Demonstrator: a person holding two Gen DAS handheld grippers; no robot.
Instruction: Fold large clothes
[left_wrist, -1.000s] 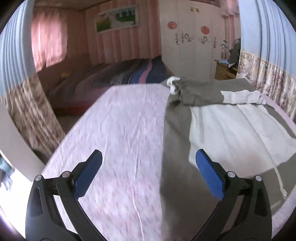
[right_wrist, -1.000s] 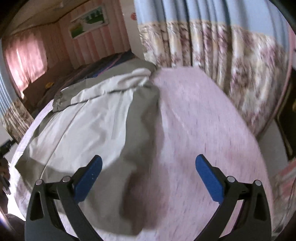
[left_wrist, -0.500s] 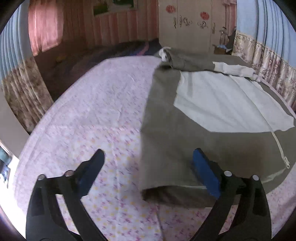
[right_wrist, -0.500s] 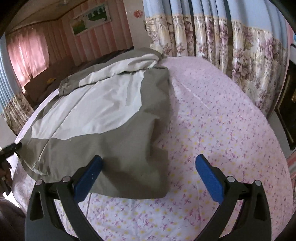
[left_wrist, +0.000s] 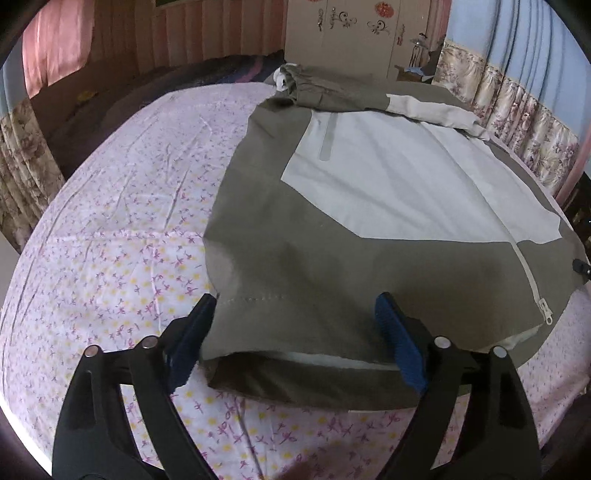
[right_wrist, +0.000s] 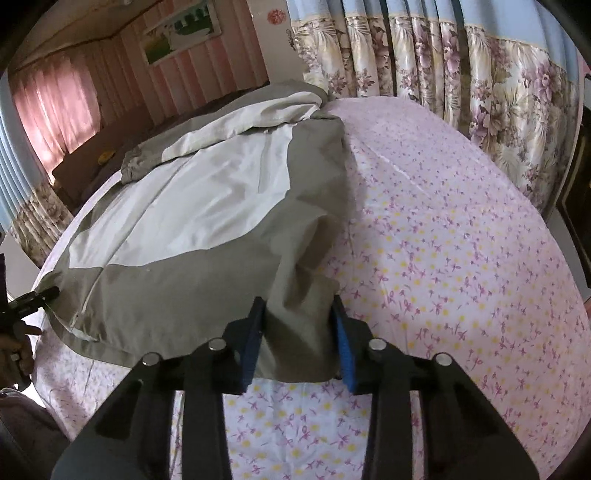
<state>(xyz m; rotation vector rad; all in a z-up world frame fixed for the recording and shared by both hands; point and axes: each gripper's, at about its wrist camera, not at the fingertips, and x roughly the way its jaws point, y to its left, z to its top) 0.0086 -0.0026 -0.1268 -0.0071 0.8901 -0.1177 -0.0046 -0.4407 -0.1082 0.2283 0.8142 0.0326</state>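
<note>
Spread flat across a bed with a pink floral sheet (left_wrist: 122, 229), an olive-and-cream zip-front jacket (left_wrist: 369, 192) with its hem at the near edge and its collar toward the far edge. Straddling the hem's left corner, the left gripper (left_wrist: 295, 339), blue-padded fingers (left_wrist: 192, 336) wide apart with cloth between them, nothing pinched yet. Closed in on the hem's other corner, the right gripper (right_wrist: 299, 343), its fingers (right_wrist: 253, 339) drawn close together and clamped on a bunched fold of olive cloth. Probably a two-corner hold on the hem, so the lower half can be lifted and carried toward the collar in one even fold. Zip line (left_wrist: 528, 273) running up the jacket's front, a handy centre mark.

Half a second earlier: both grippers short of the hem, both sets of fingers spread wide, the right-hand corner lying loose on the sheet. A second earlier: both views blurred and tipped higher, toward the room. Now: both tools down at the near edge of the bed, the right one closed on cloth, the left one level with the hem and awaiting its squeeze. Fold itself not yet begun.
</note>
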